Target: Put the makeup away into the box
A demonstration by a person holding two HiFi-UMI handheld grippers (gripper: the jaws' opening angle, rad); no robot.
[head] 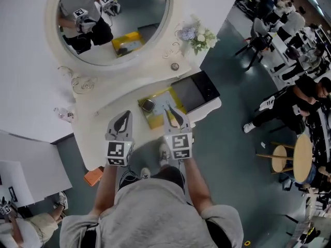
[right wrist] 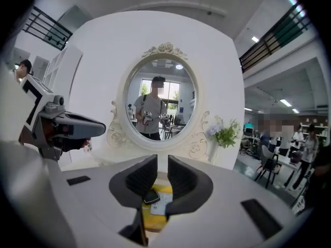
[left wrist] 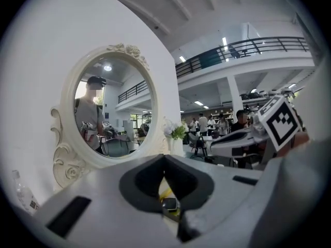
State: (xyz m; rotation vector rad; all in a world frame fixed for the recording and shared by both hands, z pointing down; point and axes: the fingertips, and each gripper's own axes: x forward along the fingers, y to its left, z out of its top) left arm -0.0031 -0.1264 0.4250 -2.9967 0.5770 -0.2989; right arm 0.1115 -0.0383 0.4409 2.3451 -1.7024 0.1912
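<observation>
A yellow box (head: 160, 115) lies open on the white dressing table (head: 116, 99), with a dark square compact (head: 148, 105) and a pale card in it. My right gripper (head: 175, 117) hovers above the box's right side; its jaws stand a narrow gap apart with nothing between them. In the right gripper view (right wrist: 161, 164), the compact (right wrist: 151, 196) and the box (right wrist: 153, 218) show below the pads. My left gripper (head: 122, 120) hangs left of the box, jaws shut and empty. The left gripper view (left wrist: 165, 158) shows the compact (left wrist: 169, 204) under the closed tips.
A flat black panel with a white rim (head: 196, 91) lies against the box's right side. Behind stand an oval mirror (head: 116, 19), a flower vase (head: 199, 35), a small round jar (head: 175, 66) and a wire stand (head: 83, 82). People and stools (head: 302, 159) are at the right.
</observation>
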